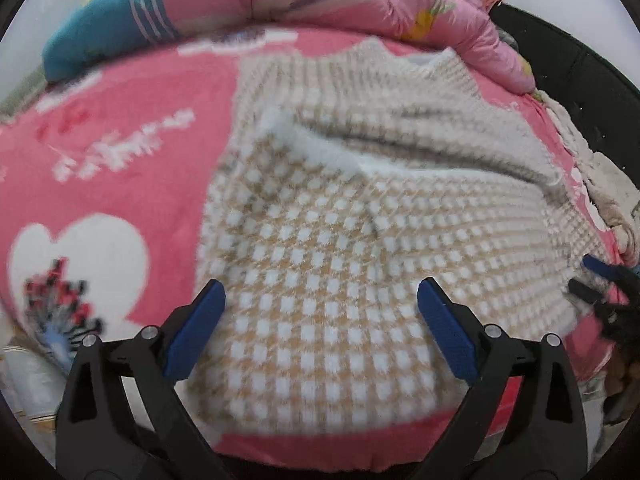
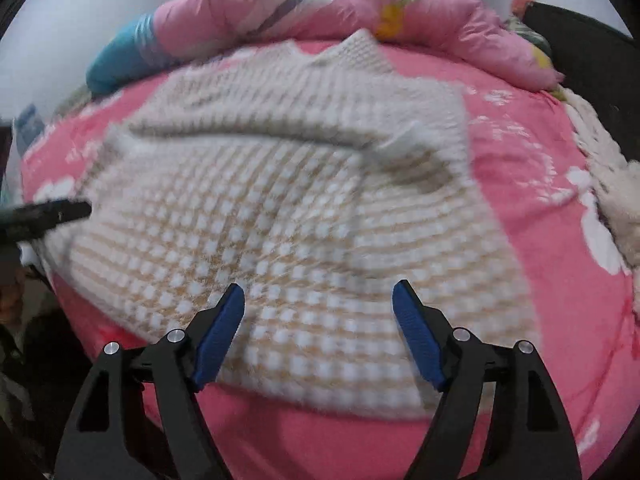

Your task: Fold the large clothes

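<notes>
Lying sleeve-folded on the bed, the sweater awaits its final fold (both tools spread, empty).

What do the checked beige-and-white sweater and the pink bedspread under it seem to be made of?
Checked beige-and-white sweater: probably a fluffy knit, judging by its fuzzy raised squares and soft edges. Pink bedspread: likely plush fleece, matte, its printed white hearts soft-edged, though blur leaves this uncertain.

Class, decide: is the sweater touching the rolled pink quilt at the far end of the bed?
Touching. In the left wrist view the sweater's far right corner runs right up under the quilt with no pink blanket showing between them.
</notes>
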The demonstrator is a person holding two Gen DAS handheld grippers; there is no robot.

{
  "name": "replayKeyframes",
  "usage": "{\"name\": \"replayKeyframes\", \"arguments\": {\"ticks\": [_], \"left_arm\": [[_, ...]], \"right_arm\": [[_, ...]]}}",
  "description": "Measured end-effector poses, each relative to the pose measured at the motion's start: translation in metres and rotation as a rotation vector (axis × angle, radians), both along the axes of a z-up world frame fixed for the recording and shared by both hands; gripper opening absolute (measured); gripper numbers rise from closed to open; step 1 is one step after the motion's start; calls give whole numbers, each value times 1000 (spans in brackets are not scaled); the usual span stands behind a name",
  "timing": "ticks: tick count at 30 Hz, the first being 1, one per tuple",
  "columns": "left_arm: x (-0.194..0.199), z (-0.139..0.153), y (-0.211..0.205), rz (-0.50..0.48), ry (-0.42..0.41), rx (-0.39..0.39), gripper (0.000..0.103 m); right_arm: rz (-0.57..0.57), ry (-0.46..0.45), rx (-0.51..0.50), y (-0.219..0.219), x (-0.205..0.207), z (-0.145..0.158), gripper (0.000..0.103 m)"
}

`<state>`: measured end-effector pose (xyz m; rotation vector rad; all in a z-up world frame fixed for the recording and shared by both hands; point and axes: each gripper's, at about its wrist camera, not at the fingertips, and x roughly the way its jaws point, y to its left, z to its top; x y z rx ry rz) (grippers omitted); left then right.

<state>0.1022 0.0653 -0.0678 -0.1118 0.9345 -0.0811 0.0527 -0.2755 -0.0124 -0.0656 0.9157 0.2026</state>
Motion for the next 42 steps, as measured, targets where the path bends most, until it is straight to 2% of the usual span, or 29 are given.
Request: {"name": "replayKeyframes", "arguments": {"ticks": [3, 5, 7, 9, 12, 15, 19, 22, 24, 26, 29, 30, 33, 42], "left_arm": [[-18, 3, -2, -52, -27, -17, 95], [-14, -22, 0, -43, 50, -3, 95], [-13, -33, 1, -48, 29, -8, 97], [-11, -32, -1, -42, 26, 6, 97], [-12, -20, -1, -24, 29, -1, 96], [-16, 0, -3, -17, -25, -21, 96], [6, 16, -16, -22, -74, -29, 96], [34, 8, -24, 5, -30, -27, 96], [48, -6, -28, 33, 29, -6, 96], [58, -23, -31, 57, 90, 28, 97], [53, -29, -43, 75, 34, 109, 97], [52, -30, -45, 76, 30, 121, 97], [51, -30, -49, 89, 31, 140, 97], [51, -32, -48, 101, 39, 139, 97]], "right_arm": [[-73, -5, -37, -26, -7, -6, 74], [-71, 52, -18, -40, -2, -41, 74], [-61, 25, -62, -34, -4, -46, 76], [-62, 22, -118, -26, -4, -32, 76], [-64, 17, -30, -27, -10, -6, 76], [-25, -35, 33, -19, -13, 18, 76], [21, -60, 90, 3, -5, 31, 76], [35, -79, 102, 17, 9, 36, 80], [38, -90, 104, 22, 18, 35, 90], [34, -76, 91, 26, 28, 26, 93], [20, 32, 12, 34, 51, -18, 96], [21, 70, 14, 34, 57, -33, 97], [13, 83, 98, 24, 58, -35, 97], [27, 177, 99, 23, 67, -36, 97]]}}
